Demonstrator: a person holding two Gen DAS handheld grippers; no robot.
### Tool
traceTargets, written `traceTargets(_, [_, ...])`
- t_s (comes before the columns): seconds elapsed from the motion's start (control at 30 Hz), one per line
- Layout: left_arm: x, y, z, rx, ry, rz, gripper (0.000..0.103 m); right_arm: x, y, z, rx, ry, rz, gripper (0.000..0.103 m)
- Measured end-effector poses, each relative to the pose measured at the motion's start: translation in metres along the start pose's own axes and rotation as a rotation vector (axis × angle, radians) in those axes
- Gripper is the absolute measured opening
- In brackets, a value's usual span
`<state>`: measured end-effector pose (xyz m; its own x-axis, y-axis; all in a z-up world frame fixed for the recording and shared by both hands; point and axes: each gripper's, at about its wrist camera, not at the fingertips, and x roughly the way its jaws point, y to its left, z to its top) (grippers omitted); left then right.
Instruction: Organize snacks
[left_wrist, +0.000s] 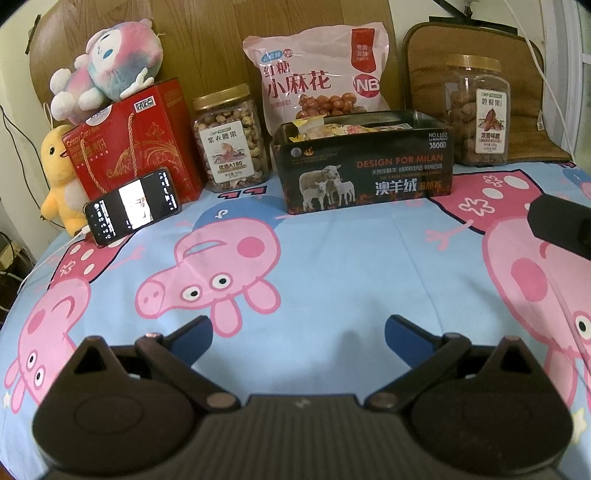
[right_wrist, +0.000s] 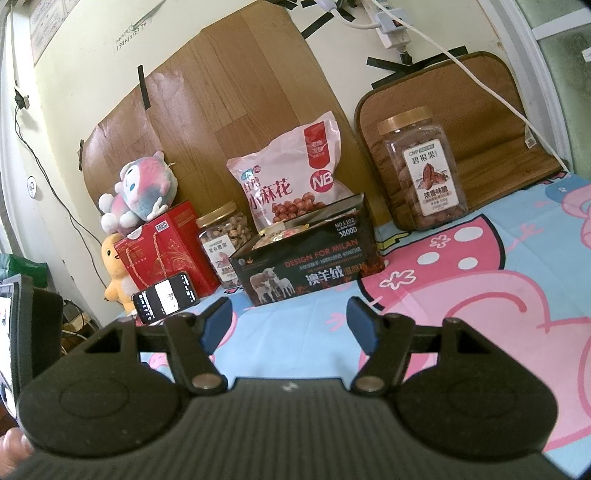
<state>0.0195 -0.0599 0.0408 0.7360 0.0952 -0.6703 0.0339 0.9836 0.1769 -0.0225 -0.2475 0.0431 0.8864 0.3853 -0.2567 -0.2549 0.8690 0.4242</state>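
Blue pig-print sheet (left_wrist: 332, 251) covers the surface below a cream wall (right_wrist: 92, 92).

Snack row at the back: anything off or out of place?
Mostly tidy, nothing spilled. Oddities: a phone with its screen lit leans against the red gift box, and two plush toys sit among the snacks. The black tin is open, packets showing. Both grippers are open and empty.
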Motion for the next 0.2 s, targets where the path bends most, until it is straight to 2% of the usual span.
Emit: traceTargets(0.2, [-0.0031, 0.002, 0.0011, 0.001, -0.023, -0.007, 0.103, -0.0001, 0.0, 0.0, 0.0, -0.001, 0.001, 0.071])
